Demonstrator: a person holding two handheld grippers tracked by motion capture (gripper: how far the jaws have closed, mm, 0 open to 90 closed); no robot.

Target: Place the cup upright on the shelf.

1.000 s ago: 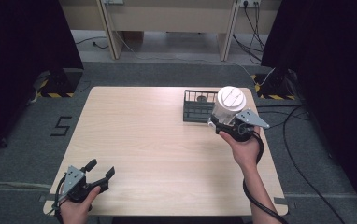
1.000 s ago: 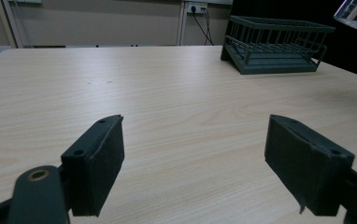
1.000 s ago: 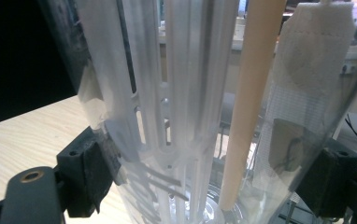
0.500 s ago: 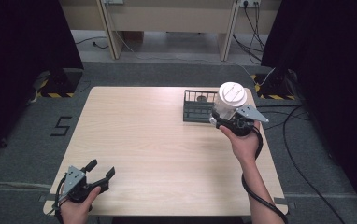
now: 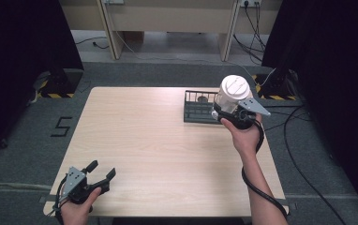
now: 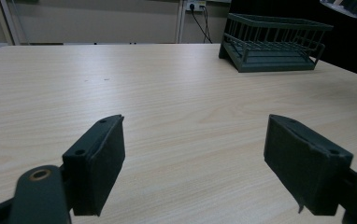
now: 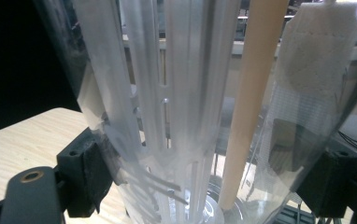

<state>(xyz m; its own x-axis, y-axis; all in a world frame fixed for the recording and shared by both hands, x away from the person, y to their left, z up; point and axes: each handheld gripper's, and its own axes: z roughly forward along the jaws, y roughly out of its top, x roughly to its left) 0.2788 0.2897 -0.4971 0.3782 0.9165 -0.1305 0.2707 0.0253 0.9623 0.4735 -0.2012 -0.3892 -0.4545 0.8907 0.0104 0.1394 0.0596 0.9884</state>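
Note:
My right gripper (image 5: 227, 111) is shut on a clear plastic cup (image 5: 233, 92) with a white lid. It holds the cup up over the right end of a dark wire rack (image 5: 197, 110). In the right gripper view the jaws press both sides of the cup (image 7: 181, 93). A beige stick (image 7: 253, 93) and a white pad (image 7: 317, 51) show through the cup's wall. My left gripper (image 5: 102, 169) stands open low over the table's front left corner. In the left gripper view the left gripper (image 6: 195, 140) has nothing between its jaws, and the rack (image 6: 272, 44) stands far off.
The light wooden table (image 5: 158, 140) stands on grey carpet. A black cable (image 5: 257, 187) trails from the right gripper along the forearm. Dark curtains hang on both sides, with desk legs and floor cables beyond the table's far edge.
The right gripper has carried the cup a little higher and farther, over the rack's right end. The left gripper has stayed in place.

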